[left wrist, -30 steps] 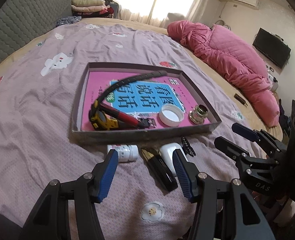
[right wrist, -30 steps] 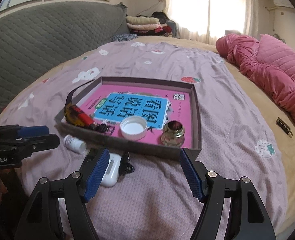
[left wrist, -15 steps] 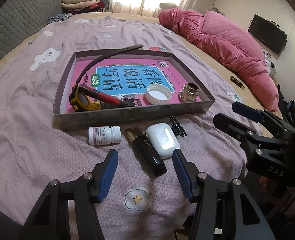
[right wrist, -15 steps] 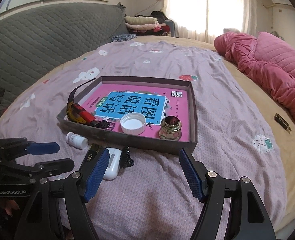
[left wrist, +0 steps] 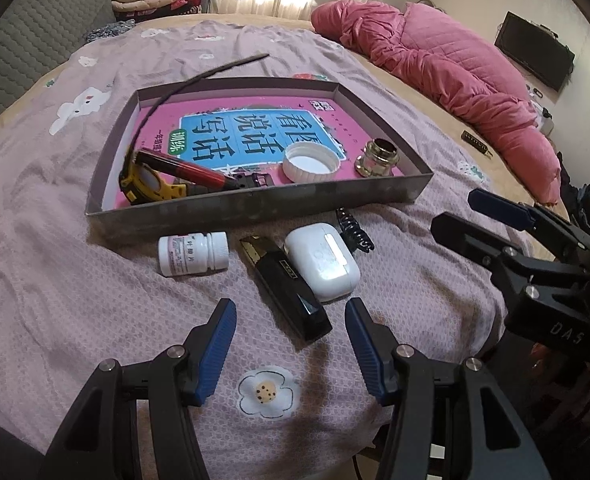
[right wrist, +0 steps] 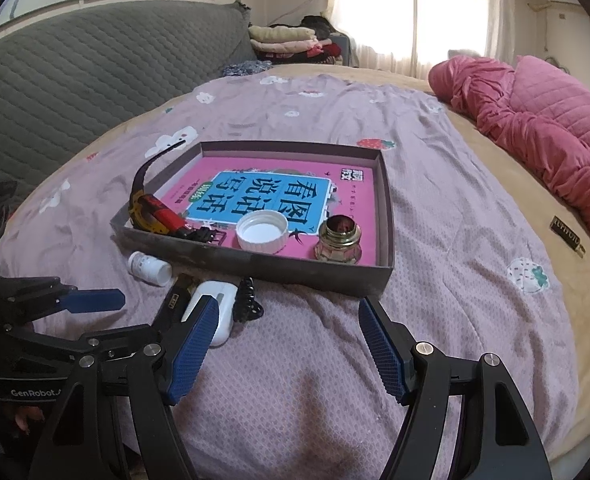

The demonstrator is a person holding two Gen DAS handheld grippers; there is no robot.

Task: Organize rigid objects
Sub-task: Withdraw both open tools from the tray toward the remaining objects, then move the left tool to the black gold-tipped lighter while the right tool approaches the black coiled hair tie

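In the left wrist view our left tool (left wrist: 291, 336) hangs wide apart and empty over the purple bedspread (left wrist: 55, 264). Just ahead of it a black rectangular case (left wrist: 285, 286) lies touching a white earbud case (left wrist: 323, 262), with a white pill bottle (left wrist: 193, 253) on its side to the left and a black hair clip (left wrist: 355, 228) to the right. Behind them sits the shallow box (left wrist: 255, 204), holding a pink book, a yellow tape measure (left wrist: 147, 184), a red pen (left wrist: 187, 168), a white lid (left wrist: 311, 158) and a brass fitting (left wrist: 377, 158). Our right tool (left wrist: 471, 216) shows at the right edge.

In the right wrist view our right tool (right wrist: 287, 344) is also spread wide and empty, near the box's (right wrist: 295, 272) front wall. The earbud case (right wrist: 219, 304) lies just past its left finger, the hair clip (right wrist: 247, 304) beside it, the pill bottle (right wrist: 149, 266) further left.
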